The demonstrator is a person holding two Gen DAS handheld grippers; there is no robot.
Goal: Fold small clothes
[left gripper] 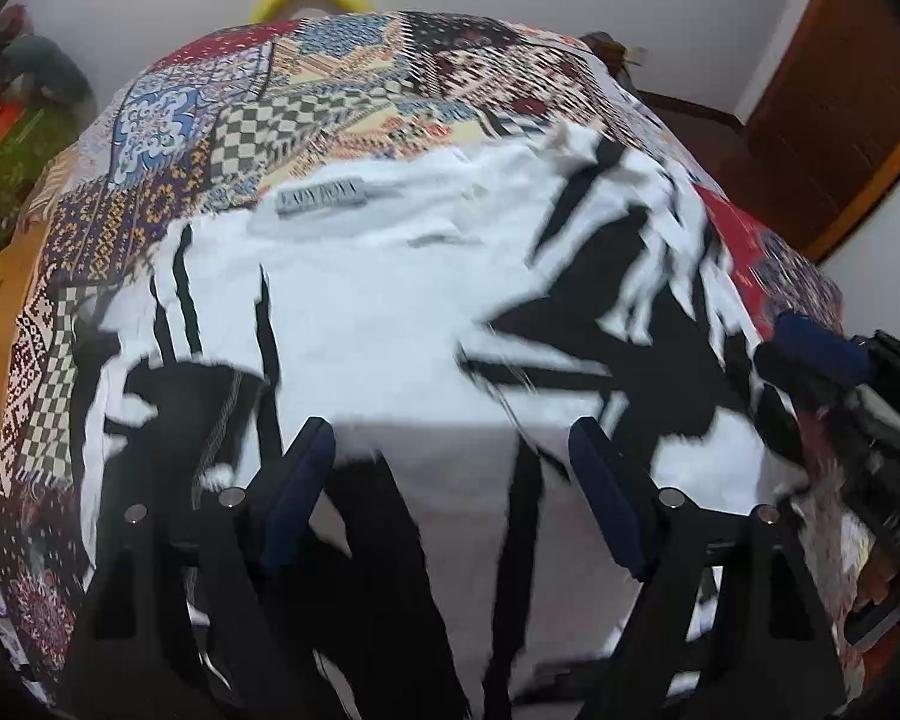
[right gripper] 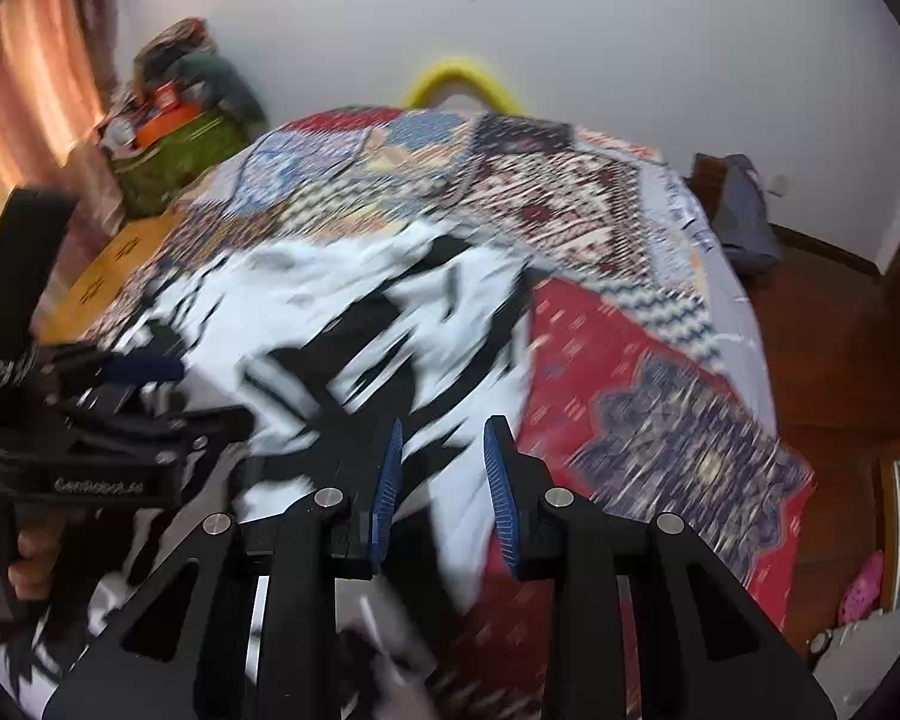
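A white garment with black streaks [left gripper: 390,312] lies spread on the patchwork bed cover [left gripper: 342,90], a grey label near its far edge. My left gripper [left gripper: 453,450] hovers over the garment's near part, fingers wide apart, nothing between them. The right gripper [left gripper: 810,354] shows at the garment's right edge in the left wrist view. In the right wrist view the garment [right gripper: 342,324] lies left of centre. My right gripper [right gripper: 441,456] is over its right edge, fingers apart with cloth behind the gap; I cannot tell if it touches. The left gripper [right gripper: 144,372] is at the left.
The bed cover [right gripper: 660,390] extends right to the bed edge. A yellow ring [right gripper: 459,81] stands at the far end. A cluttered green bag [right gripper: 168,150] and orange stand [right gripper: 108,276] sit on the left. Wooden floor [right gripper: 834,360], a dark chair [right gripper: 738,210].
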